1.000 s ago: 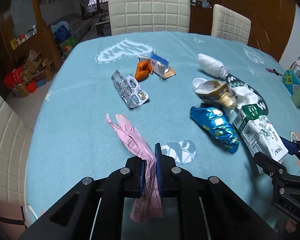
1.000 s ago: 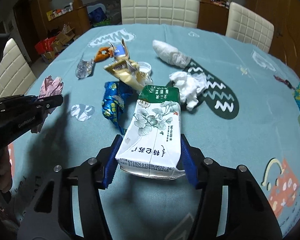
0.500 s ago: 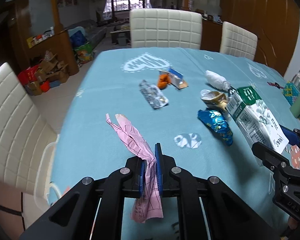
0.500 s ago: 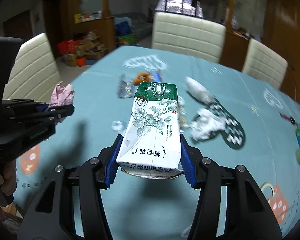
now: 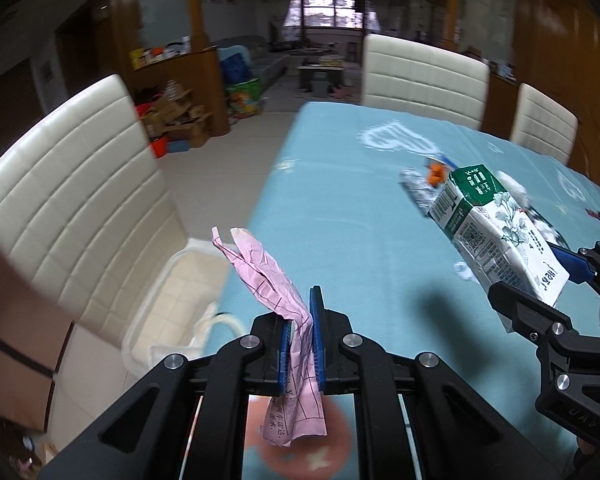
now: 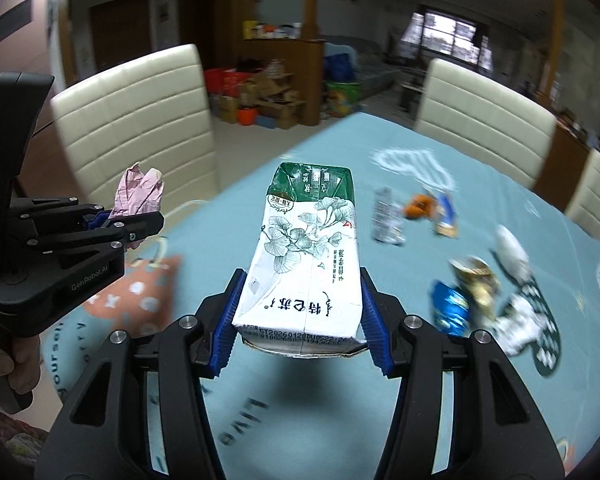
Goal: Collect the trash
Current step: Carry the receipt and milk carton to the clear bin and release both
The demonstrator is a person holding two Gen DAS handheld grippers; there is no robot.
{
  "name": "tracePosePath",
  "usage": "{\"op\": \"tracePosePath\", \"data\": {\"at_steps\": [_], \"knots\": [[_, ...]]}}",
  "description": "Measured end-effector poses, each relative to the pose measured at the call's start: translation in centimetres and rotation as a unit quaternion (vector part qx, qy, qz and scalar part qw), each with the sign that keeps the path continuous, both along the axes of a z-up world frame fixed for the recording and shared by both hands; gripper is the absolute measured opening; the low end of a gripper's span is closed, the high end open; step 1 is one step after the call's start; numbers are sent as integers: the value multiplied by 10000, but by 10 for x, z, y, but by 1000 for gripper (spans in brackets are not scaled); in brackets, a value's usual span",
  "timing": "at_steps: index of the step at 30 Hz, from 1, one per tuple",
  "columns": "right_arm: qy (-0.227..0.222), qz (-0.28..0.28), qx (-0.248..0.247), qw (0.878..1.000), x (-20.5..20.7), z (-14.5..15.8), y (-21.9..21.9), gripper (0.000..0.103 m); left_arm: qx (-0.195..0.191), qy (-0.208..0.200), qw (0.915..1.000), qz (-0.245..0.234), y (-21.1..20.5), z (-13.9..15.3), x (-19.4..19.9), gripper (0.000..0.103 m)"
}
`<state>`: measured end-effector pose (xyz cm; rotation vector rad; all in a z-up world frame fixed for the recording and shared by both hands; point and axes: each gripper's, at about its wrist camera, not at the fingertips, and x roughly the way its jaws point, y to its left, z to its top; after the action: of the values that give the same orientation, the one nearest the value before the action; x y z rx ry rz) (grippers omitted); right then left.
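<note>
Two pieces carried: left hand-held gripper [image 5: 300, 340] clenched on limp pink paper [image 5: 278, 300], light, pinched mid-strip; right hand-held gripper [image 6: 300, 312] grasping milk carton [image 6: 304, 256] by its sides near the base, likely empty, crushable. Both off the teal surface [image 5: 360, 240]; white bin [image 5: 172, 308] by chair [image 5: 72, 200].

Pink paper [image 5: 278, 304]: crumpled, upright, lower centre of left view. Carton [image 6: 304, 258]: white/green, dented, lying lengthwise mid-frame, right view, off the table. Remaining wrappers [image 6: 456, 300] scattered blurry on the cloth, right side of frame.
</note>
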<state>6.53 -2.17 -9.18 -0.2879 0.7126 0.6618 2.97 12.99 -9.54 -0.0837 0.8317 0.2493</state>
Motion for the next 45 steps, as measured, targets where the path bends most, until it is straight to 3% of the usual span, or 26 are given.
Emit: {"op": "tracePosePath", "data": {"at_steps": [14,30,31,32,33,35,45], "knots": [[-17,1038,-26,9946,3,-1,82,56,14,41,9954,956,72,-6,-18,10],[-118,1719,-87,9850,38,-10,154,56,22,184,9912,1314,118,-20,17,11],[-131,1747,-84,9845,39,-10,156,56,-63,229,9907,1341,123,-23,21,13],[-147,1786,-76,9838,42,-11,160,56,-224,279,9897,1383,128,-27,25,24],[-162,1808,-75,9834,44,-11,162,56,-289,313,9886,1445,131,-29,26,49],[-202,1858,-70,9824,49,-14,169,56,-216,271,9842,1736,140,-31,26,78],[16,2224,-76,9749,64,-35,203,56,-72,525,9713,2317,173,-50,14,79]]}}
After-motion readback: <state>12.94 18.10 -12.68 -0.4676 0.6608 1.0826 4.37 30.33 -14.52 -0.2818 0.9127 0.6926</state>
